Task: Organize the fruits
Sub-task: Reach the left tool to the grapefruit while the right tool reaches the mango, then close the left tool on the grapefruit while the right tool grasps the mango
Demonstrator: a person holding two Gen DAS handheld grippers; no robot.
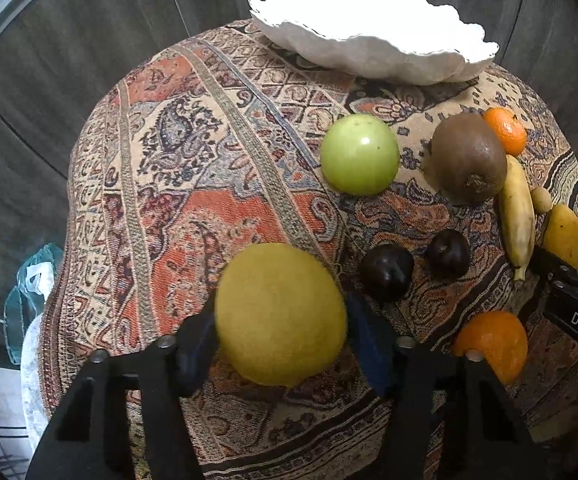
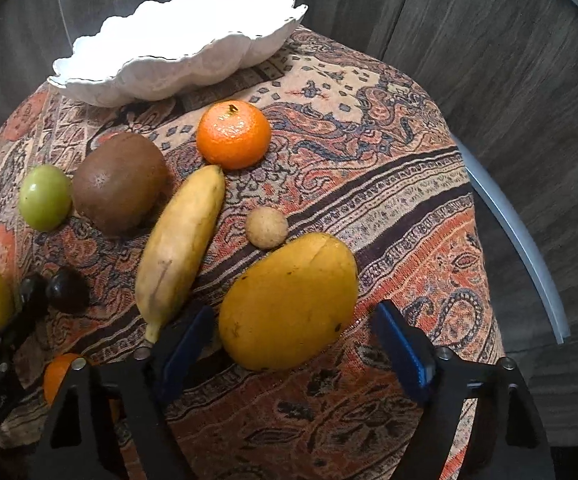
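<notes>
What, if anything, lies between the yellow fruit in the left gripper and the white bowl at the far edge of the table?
The green apple lies on the cloth slightly right of the straight line from the yellow fruit, held in the left gripper, to the white bowl. Lifted, the fruit should probably pass over it; otherwise only patterned tablecloth shows.

Only readable text: white letters "DAS" on the black body of the right gripper (image 1: 569, 276), seen at the right edge of the left wrist view; the lettering runs out of frame. In the right wrist view the left gripper (image 2: 29, 300) body carries faint print, too blurred to read.
</notes>
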